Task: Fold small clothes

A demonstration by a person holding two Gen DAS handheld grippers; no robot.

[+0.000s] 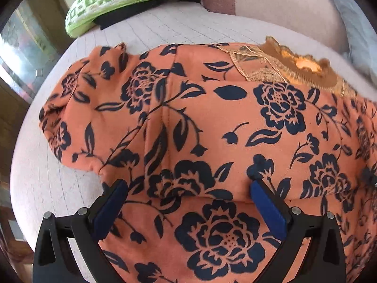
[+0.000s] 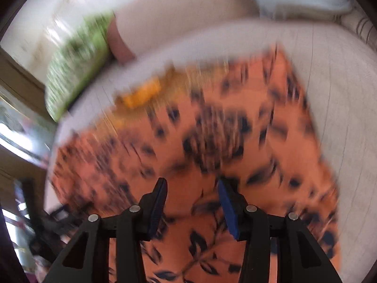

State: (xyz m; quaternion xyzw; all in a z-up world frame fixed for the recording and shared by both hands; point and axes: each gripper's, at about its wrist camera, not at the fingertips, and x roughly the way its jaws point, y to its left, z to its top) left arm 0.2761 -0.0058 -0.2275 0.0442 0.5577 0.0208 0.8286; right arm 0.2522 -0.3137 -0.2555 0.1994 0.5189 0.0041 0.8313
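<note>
One orange floral-print cotton garment (image 1: 188, 122), gold lace neckline, spread on pale quilted sofa seat (image 1: 153, 28); left tool (image 1: 188, 188) and right tool (image 2: 192, 186) released above garment.

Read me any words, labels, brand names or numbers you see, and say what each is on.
None: no readable text.
Orange floral garment: print and gold neckline trim only, no visible tag.
Green and white cushion: pattern only.
Right wrist view: too blurred to read.
</note>
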